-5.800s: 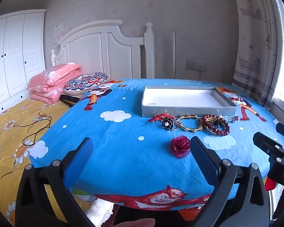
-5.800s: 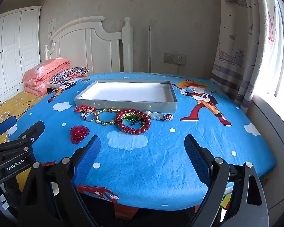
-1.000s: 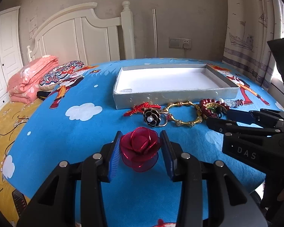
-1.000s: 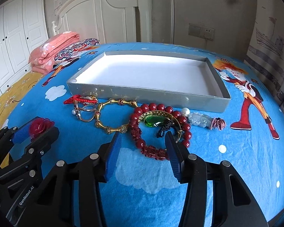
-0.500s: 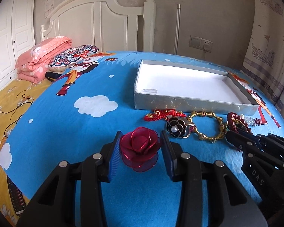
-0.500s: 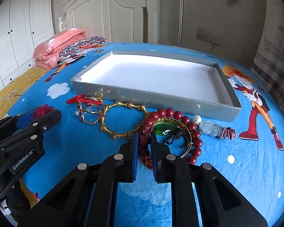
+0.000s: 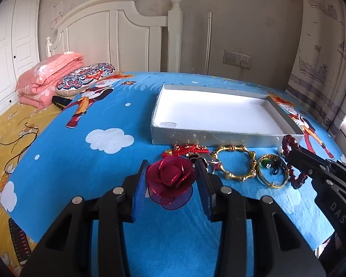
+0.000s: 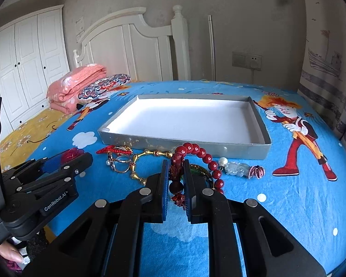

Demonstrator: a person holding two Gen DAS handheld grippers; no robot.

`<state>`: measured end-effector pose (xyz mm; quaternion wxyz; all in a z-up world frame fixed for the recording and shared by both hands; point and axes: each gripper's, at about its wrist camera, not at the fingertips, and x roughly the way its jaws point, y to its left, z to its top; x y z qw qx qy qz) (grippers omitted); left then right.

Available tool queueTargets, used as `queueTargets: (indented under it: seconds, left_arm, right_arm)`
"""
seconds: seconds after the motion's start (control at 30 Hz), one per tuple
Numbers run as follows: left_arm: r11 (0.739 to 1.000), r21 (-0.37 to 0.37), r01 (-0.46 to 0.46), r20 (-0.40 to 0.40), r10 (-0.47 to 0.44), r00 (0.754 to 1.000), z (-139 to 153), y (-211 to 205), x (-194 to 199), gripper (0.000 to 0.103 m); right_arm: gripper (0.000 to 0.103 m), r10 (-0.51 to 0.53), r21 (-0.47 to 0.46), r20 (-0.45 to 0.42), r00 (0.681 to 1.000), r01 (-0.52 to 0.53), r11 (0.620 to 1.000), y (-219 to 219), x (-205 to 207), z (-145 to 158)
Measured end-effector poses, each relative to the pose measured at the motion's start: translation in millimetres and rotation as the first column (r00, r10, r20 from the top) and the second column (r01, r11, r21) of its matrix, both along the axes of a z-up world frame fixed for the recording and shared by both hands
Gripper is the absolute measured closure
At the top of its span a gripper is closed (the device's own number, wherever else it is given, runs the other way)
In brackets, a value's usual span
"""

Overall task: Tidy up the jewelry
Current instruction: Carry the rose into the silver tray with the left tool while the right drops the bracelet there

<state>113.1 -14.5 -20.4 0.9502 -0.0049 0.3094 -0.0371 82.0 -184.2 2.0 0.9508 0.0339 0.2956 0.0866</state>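
Lifting the red bead bracelet [image 8: 197, 159] — my right gripper [image 8: 175, 180] has just been closing on it.
My left gripper [image 7: 170, 180] clamps the fabric rose [image 7: 169, 179]; the silver tray [image 8: 264, 149] stands empty — both go there, I judge.

Your left hand-held gripper [image 7: 171, 180] has its blue pads closed against both sides of a dark red fabric rose [image 7: 170, 180]. Past it, on the counter's blue cartoon-print cloth [image 7: 80, 161], a shallow silver box with a white floor [image 7: 219, 136] stands open. Just before the box's near wall lie a red knotted cord [image 7: 186, 149], a gold bamboo-style bangle [image 7: 235, 162] and a gold ring-shaped piece with a green stone [image 7: 271, 169]. At the right, your right hand-held gripper [image 7: 290, 152] pinches a dark red bead bracelet [image 7: 290, 144], whose loop arches up off the cloth. A folded pink quilt [image 7: 48, 78] and a patterned cushion [image 7: 85, 78] lie on the bed at the left.
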Motion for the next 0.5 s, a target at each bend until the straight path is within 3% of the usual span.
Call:
queueTargets:
  seconds: [0.3,0.5]
  left_arm:
    - [0.999,-0.002,0.039,0.039,-0.039,0.998,18,-18,-7,0.064]
    - [0.998,-0.009,0.067,0.047,-0.067,0.997,32,-31,13,0.064]
  right_arm:
    - [0.089,-0.037,0.027,0.056,0.998,0.035,0.999,-15,-17,19]
    - [0.089,-0.053,0.017,0.070,0.996,0.051,0.999,-17,3,25]
